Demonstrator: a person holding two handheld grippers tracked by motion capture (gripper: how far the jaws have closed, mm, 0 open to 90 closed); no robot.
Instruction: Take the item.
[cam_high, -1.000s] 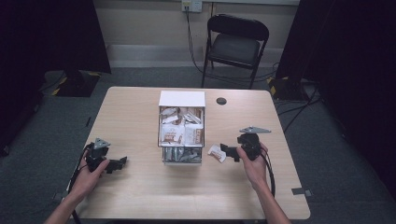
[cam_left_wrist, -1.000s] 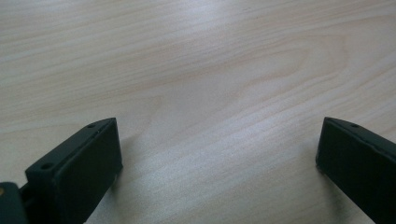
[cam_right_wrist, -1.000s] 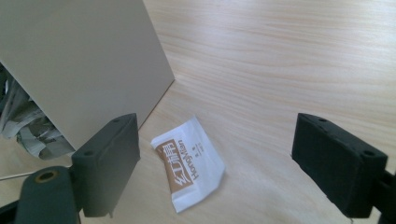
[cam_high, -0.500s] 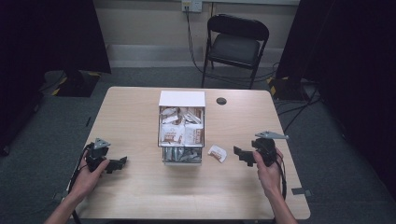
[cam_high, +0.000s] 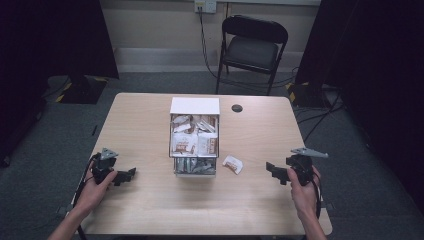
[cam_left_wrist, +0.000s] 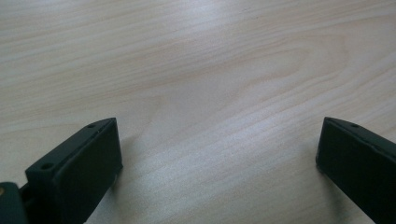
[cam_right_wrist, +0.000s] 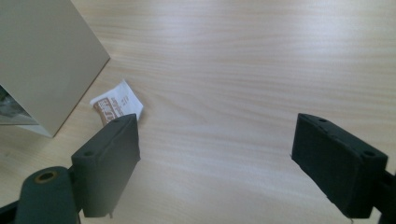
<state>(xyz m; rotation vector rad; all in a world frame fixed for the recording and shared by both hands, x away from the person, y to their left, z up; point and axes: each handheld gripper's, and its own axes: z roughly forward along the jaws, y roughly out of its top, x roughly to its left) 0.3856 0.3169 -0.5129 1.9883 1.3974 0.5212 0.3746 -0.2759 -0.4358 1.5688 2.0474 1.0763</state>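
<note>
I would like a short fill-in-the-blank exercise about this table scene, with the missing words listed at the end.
1. The small white and brown packet lies on the light wooden table, to the ____ of the white box of packets as the high view shows it.
2. The jaws of the right gripper stand ____.
3. Between the left gripper jaws there is only bare ____.
4. Behind the table stands a black folding ____.

Missing words: right; open; table; chair

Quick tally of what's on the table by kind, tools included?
Box of packets: 1
Loose packet: 1
Hand-held tools: 2, left tool and right tool, both open and holding nothing
Round dark disc on the table: 1
Total: 5. The packets inside the box are too jumbled to count.
</note>
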